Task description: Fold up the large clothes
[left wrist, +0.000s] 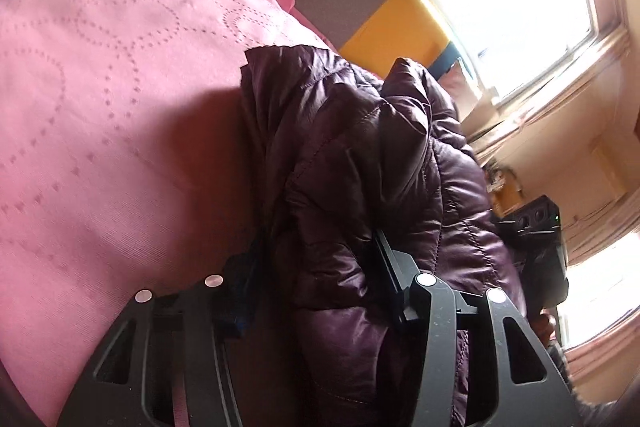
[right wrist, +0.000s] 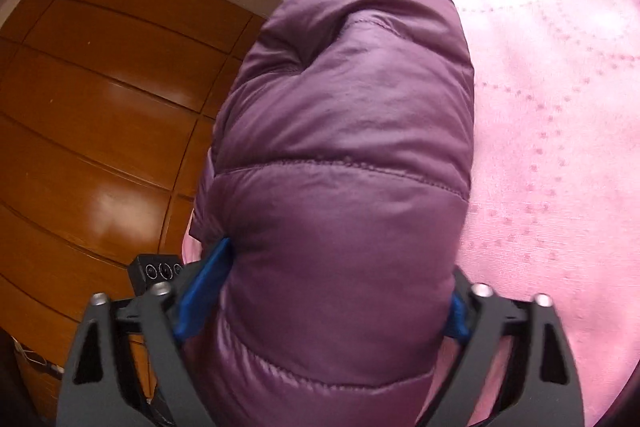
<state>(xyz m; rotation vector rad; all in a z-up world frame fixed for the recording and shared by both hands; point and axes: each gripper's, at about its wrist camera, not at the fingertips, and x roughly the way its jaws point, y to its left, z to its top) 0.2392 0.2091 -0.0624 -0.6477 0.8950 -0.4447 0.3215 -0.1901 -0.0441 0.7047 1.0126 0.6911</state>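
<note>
Both grippers clamp a purple puffer jacket (right wrist: 344, 155) over a pink bedspread (left wrist: 100, 107): left gripper (left wrist: 316, 267) and right gripper (right wrist: 340, 287), jaws closed on fabric.

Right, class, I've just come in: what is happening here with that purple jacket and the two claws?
A person is folding a purple puffer jacket on a pink bedspread, holding a claw in each hand. The right claw grips a thick padded part of the jacket, with its blue pads pressed against both sides. The left claw holds another bunched part of it. The jacket is gathered up, not yet laid flat.
</note>
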